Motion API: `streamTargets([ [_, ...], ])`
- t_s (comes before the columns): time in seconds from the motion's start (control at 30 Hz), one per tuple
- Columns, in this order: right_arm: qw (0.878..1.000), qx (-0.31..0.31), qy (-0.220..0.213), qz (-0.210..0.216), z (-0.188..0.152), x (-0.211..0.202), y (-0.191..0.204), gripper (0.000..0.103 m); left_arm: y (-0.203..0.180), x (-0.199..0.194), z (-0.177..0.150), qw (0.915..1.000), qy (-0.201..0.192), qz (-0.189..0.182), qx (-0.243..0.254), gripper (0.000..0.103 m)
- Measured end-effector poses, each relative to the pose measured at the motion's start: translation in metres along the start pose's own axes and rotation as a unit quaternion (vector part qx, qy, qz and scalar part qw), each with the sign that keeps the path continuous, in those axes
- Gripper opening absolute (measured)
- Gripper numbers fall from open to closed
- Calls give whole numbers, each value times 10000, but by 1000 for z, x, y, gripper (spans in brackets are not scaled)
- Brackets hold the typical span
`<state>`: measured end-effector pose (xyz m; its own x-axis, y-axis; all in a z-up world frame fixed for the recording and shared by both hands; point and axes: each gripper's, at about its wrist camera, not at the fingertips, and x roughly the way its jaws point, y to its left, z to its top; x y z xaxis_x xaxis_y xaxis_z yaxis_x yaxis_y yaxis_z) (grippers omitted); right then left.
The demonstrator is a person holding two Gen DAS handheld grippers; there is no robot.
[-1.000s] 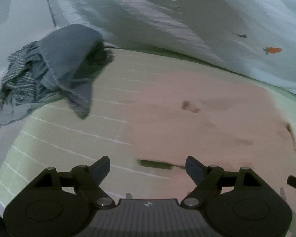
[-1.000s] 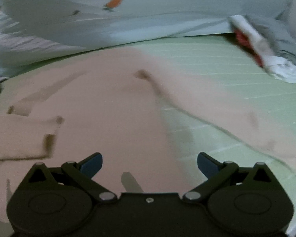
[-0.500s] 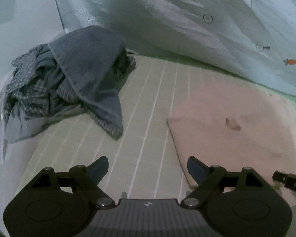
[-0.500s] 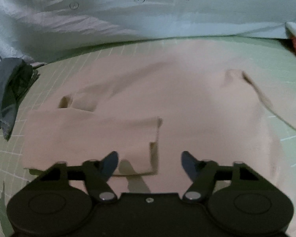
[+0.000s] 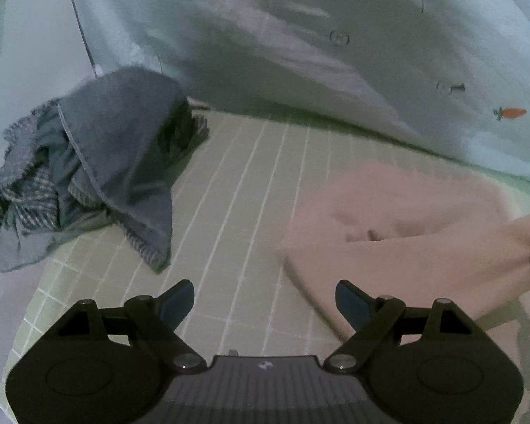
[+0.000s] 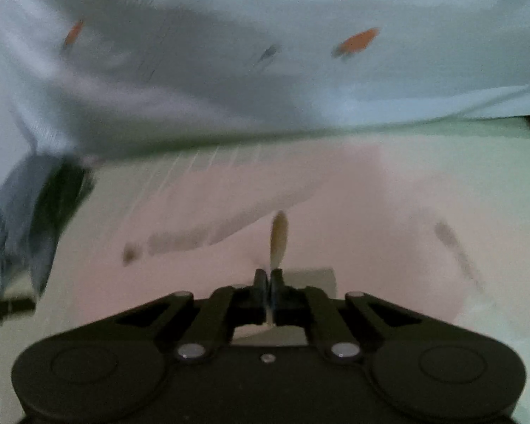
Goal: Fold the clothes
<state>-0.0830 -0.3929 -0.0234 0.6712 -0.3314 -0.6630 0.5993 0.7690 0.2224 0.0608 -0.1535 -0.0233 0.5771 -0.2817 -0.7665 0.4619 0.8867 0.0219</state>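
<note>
A heap of grey-blue clothes (image 5: pixel 88 176) sits at the left on a pale green gridded mat (image 5: pixel 236 212). The left gripper (image 5: pixel 265 300) hovers over bare mat beside it, jaws wide with nothing between them. To the right lies a pink garment (image 5: pixel 406 233), spread flat, with one edge lifted at the far right. The right gripper (image 6: pixel 268 282) has its jaws pressed together on a fold of that pink cloth. Behind everything hangs a pale sheet (image 6: pixel 300 70) printed with small orange carrots (image 6: pixel 357 40).
</note>
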Motion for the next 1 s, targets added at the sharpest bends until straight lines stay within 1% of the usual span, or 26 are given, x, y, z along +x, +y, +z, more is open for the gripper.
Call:
streamTargets([
  [0.1,9982,423,-380,-181,20,-12,-50,3,-17,-8,5,9998,-120,182,-19,88],
  [0.2,9919,924,-706,-505,36,-18,-112,3,-28,-15,7,9989,-158,402,-183,88],
  [0.23,9891,1063,-769,-671,41,-17,-132,3,-32,-17,8,9984,-171,475,-239,88],
  [0.33,9817,1201,-755,-1274,47,-6,-185,3,-37,-26,5,9966,-166,596,-540,88],
  [0.4,9765,1314,-692,-1562,47,5,-216,3,-35,-32,0,9947,-130,685,-749,88],
  [0.47,9736,1275,-576,-1805,43,18,-229,3,-33,-36,-8,9924,-87,874,-857,88],
  [0.53,9715,1122,-426,-2044,37,31,-232,5,-29,-39,-17,9901,-39,1021,-966,89],
  [0.57,9720,1016,-373,-2086,32,34,-231,12,-26,-41,-22,9887,-13,1076,-1045,89],
  [0.6,9729,871,-338,-2114,28,37,-226,22,-23,-42,-27,9872,13,1130,-1126,89],
  [0.63,9743,717,-322,-2113,25,37,-220,44,-20,-43,-32,9858,52,1171,-1199,89],
  [0.67,9757,571,-325,-2091,21,35,-212,61,-17,-45,-36,9844,93,1211,-1271,89],
  [0.7,9770,422,-339,-2064,18,33,-205,65,-16,-46,-39,9840,103,1217,-1294,89],
  [0.73,9782,304,-366,-2020,16,29,-197,71,-14,-48,-42,9837,112,1222,-1314,89],
  [0.77,9795,208,-402,-1963,14,24,-190,83,-13,-49,-44,9840,107,1213,-1304,90],
  [0.8,9806,160,-455,-1902,13,20,-183,92,-11,-51,-45,9844,96,1197,-1284,92],
  [0.83,9815,146,-520,-1838,11,17,-176,103,-9,-51,-47,9852,75,1157,-1260,92],
  [1.0,9879,156,-659,-1398,1,4,-136,103,6,-52,-54,9898,33,921,-1089,92],
])
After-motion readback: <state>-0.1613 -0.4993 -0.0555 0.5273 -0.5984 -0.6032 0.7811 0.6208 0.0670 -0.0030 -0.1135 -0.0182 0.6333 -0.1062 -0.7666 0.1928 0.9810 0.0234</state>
